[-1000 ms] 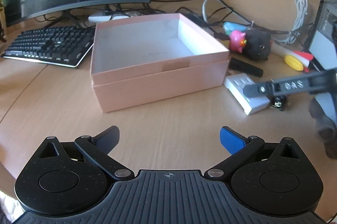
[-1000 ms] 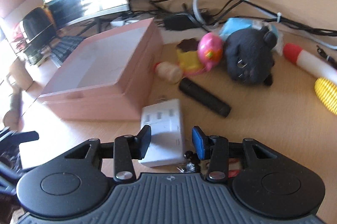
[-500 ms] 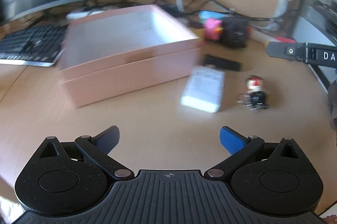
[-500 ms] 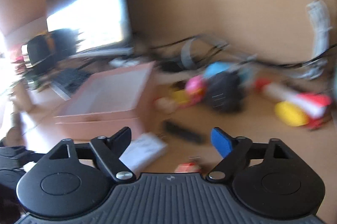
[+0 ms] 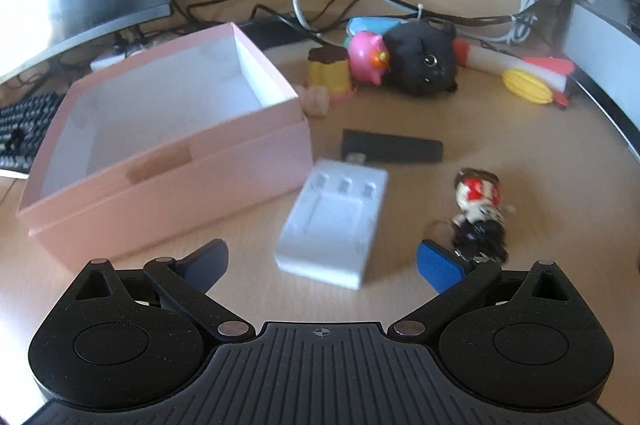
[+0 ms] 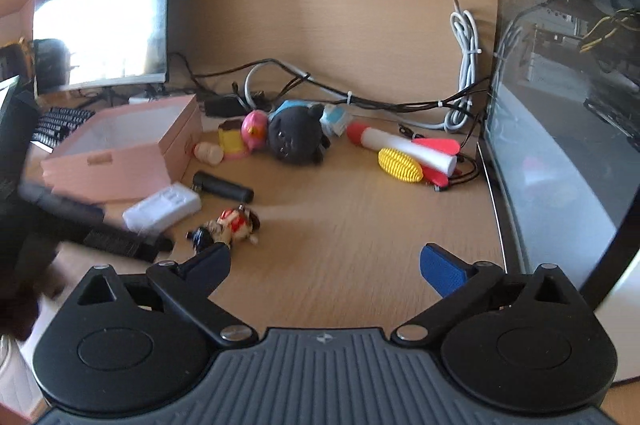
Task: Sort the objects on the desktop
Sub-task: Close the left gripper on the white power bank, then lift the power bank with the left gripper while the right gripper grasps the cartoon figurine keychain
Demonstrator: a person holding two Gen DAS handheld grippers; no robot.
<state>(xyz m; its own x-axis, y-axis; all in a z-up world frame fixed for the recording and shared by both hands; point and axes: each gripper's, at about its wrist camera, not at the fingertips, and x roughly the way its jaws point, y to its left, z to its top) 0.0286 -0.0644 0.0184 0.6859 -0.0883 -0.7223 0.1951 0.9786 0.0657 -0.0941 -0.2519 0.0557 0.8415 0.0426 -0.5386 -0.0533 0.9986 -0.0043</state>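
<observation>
Left wrist view: left gripper (image 5: 320, 259) wide, jaws closing, nothing gripped. White charger (image 5: 334, 225) between its fingers on the surface (image 5: 400, 97), beside pink box (image 5: 168, 161): likely light, rigid, smooth; grip long sides. Right gripper (image 6: 325, 261) opening, empty.

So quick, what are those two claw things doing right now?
Left gripper: jaws wide but closing, white charger between them, not yet gripped.
Right gripper: jaws opening, nothing held.

Left tongs (image 5: 322, 263) wide, jaws closing; right tongs (image 6: 326, 267) opening, both empty.
</observation>
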